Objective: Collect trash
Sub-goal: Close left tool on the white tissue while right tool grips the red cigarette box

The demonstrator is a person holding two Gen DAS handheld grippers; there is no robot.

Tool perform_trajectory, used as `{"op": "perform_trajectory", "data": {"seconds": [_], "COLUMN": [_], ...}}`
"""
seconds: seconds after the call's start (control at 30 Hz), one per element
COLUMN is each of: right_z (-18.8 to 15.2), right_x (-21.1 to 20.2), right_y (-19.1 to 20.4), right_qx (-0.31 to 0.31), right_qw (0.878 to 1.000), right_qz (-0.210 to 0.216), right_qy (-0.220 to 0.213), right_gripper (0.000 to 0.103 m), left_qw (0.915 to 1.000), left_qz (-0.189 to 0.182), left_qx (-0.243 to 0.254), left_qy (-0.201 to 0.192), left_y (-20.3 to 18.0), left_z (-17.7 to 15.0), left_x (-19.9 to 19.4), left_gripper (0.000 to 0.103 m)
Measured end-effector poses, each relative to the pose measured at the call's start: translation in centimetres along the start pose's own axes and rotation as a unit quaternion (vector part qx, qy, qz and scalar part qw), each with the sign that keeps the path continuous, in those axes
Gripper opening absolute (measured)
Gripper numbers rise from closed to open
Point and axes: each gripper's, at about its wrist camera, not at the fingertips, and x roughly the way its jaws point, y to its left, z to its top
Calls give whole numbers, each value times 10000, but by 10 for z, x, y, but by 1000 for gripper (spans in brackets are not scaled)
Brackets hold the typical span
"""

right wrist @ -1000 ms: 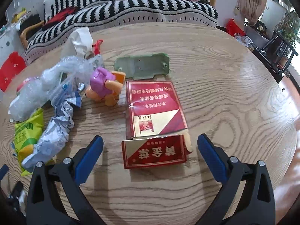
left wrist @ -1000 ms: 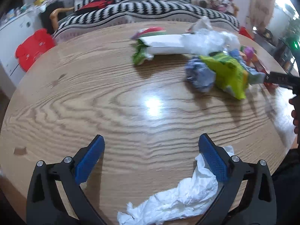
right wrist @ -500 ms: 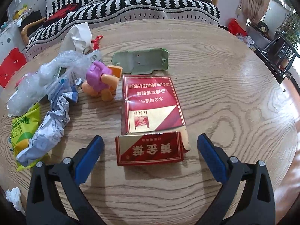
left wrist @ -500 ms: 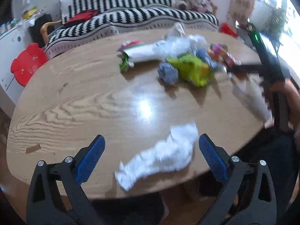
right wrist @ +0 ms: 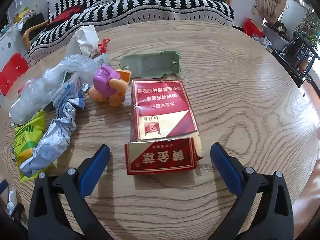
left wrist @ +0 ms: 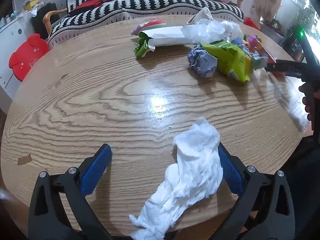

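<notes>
left gripper (left wrist: 165, 167) wide open, empty | tissue (left wrist: 190, 172) lower centre, against one pad; centre it before closing | right gripper (right wrist: 160, 165) wide open, empty, straddling red box (right wrist: 161, 158)

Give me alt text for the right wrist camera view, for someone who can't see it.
The open right gripper hovers over a wooden table, its blue fingers either side of a flattened red cigarette carton. Beyond it lie a green plastic shell and a purple and orange toy; crumpled wrappers are heaped at left, with a striped sofa behind.
</notes>
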Motion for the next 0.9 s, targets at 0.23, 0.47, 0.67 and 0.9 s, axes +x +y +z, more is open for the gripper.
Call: {"op": "perform_trajectory", "data": {"seconds": [0.23, 0.47, 0.67, 0.9], "right_z": [3, 11, 14, 12], "right_x": [2, 7, 2, -11], "right_y": [-3, -2, -3, -12], "right_qx": [-111, -232, -496, -96], "right_qw": [9999, 9996, 9978, 9979], "right_qz": [-12, 80, 286, 462], "right_qy": [-97, -160, -323, -438], "right_gripper": [97, 98, 58, 57], "left_qw": [9989, 9988, 9994, 9995], "left_qz": [-203, -225, -158, -161], "left_qx": [340, 342, 293, -108], "left_qy": [234, 259, -103, -268], "left_y": [-10, -4, -4, -5], "left_z": [-18, -18, -11, 4], "left_x": [-14, -13, -19, -10], "left_gripper": [98, 97, 27, 18]}}
